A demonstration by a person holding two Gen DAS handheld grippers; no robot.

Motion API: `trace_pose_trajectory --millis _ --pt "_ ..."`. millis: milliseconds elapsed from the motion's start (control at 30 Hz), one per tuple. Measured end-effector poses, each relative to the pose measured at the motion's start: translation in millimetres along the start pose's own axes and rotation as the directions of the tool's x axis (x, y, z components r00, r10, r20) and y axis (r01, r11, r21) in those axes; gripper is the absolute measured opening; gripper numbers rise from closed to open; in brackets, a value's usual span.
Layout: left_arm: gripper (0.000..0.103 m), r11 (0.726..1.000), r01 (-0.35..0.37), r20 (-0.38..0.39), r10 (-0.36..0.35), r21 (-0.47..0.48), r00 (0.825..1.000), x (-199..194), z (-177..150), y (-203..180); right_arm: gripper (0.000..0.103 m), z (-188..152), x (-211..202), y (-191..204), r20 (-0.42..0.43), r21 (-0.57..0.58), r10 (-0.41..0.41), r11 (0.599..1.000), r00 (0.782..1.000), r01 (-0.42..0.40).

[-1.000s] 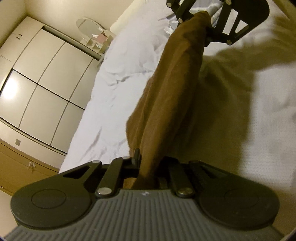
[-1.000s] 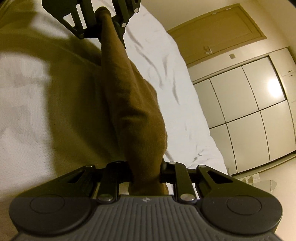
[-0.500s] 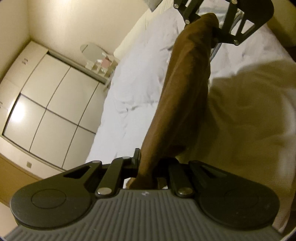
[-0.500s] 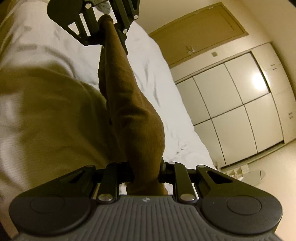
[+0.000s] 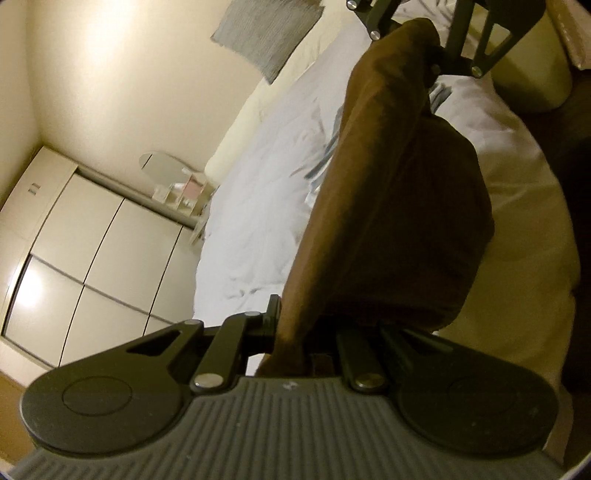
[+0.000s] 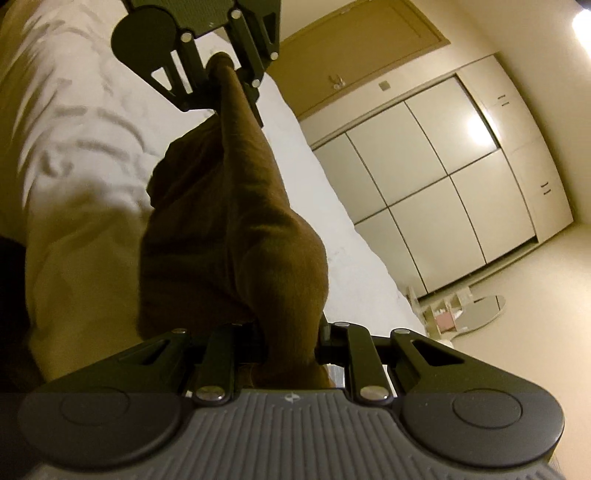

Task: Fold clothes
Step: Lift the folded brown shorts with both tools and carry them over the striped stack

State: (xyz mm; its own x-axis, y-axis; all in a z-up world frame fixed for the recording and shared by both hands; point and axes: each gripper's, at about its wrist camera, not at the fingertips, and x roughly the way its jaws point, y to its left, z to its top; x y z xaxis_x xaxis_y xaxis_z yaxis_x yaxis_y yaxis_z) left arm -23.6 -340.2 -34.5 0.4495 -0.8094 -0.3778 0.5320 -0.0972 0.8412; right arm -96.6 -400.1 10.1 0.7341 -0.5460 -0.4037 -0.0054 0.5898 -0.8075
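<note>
— Between the left claw (image 5: 295,343) fingers sat a bunched end of the brown garment (image 5: 388,206), pinched tight. How did the right one stand?

— Same. The right claw (image 6: 291,343) was clamped on the other end. Each camera also caught the opposite claw far up the frame, closed on its own end, so the cloth ran as one span from claw to claw.

— Where was the garment, then?

— Held up in the air over the bed (image 5: 258,192), with loose cloth sagging off the span toward the pale blanket (image 6: 74,229). None of it could be seen resting flat.

— So how far along was the folding?

— Hard to settle. The cloth hung doubled and bunched, which would fit a piece gripped for spreading out, or one partway folded and being carried to lie down. No finished flat fold showed anywhere. Laying it down and squaring it looked to be what was left.

— Did the views differ?

— They did. The left view showed the headboard side: a pillow (image 5: 269,29) against the wall, a striped bit of fabric (image 5: 328,147) on the sheet, and an oval mirror (image 5: 162,170). The right view showed a door (image 6: 362,48) and the full wardrobe (image 6: 443,177) front, plus the left claw's body, which the left camera could not see whole.
</note>
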Motion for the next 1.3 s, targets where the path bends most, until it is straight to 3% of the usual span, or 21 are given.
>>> trace_pose_trajectory --millis 200,833,1133,1300 --pt "0.007 1.000 0.016 0.014 -0.016 0.011 1.000 5 6 -5 0.018 -3 2 -7 -0.040 0.022 0.009 1.000 0.999 -0.008" --pt "0.007 0.995 0.075 0.064 -0.079 0.061 0.995 25 26 -12 0.018 -32 -11 19 -0.070 0.078 0.021 0.997 0.997 -0.015" --pt "0.008 0.988 0.132 0.170 -0.145 0.084 0.975 53 72 6 0.018 -64 -32 -7 -0.117 0.174 0.013 0.985 0.993 0.008" --pt "0.008 0.989 0.125 0.222 -0.138 0.075 0.965 109 113 38 0.018 -90 -22 -56 -0.162 0.221 -0.031 0.973 0.986 0.067"
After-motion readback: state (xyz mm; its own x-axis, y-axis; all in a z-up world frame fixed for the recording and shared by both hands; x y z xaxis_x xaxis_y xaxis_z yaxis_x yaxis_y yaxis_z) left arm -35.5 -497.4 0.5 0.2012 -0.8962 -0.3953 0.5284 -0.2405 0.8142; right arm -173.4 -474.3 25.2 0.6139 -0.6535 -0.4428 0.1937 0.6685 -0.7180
